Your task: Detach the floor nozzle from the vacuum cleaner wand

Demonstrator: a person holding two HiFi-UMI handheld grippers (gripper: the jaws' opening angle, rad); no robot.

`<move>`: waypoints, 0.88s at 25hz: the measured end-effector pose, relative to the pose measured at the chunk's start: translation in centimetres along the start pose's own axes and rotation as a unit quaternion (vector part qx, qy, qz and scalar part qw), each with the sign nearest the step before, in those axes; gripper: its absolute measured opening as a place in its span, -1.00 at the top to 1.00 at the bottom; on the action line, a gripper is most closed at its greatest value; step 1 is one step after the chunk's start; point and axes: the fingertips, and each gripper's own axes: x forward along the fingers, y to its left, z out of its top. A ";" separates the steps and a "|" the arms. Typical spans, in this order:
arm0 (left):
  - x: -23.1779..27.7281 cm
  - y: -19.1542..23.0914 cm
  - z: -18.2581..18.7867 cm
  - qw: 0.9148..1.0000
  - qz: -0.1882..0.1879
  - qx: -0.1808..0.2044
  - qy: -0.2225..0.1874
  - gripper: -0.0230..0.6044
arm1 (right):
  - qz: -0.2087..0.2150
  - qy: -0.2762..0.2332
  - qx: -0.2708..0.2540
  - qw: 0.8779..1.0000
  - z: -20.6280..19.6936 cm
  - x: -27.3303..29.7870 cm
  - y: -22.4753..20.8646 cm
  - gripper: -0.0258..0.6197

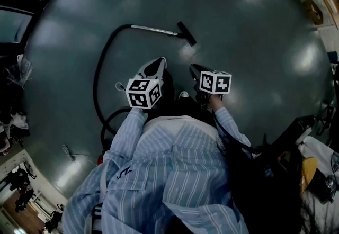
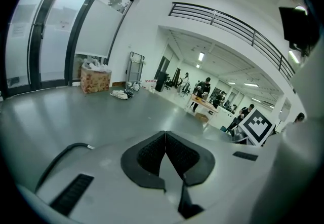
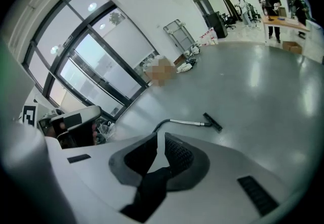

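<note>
Left gripper (image 2: pixel 165 134) closed, right gripper (image 3: pixel 158 138) barely ajar, both empty; we'd clamp silver metal wand (image 1: pixel 154 29), pull black flat floor nozzle (image 1: pixel 186 33) straight.

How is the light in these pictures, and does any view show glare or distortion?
Head view: dim, with pale glare patches on the grey floor; the floor nozzle reads clearly. Left gripper view: bright, daylight through the tall windows, straight frames bent by the wide lens. Right gripper view: same bending, dark corners.
</note>
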 end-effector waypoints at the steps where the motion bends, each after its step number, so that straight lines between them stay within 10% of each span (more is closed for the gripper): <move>1: 0.8 0.6 0.8 1.000 -0.007 0.002 0.002 0.90 | -0.005 -0.004 0.001 1.000 0.8 0.5 -0.1 0.76; 22: 13.9 12.0 8.6 0.990 -0.084 0.030 0.107 0.90 | -0.119 -0.088 0.145 0.978 12.1 5.8 -5.2 0.76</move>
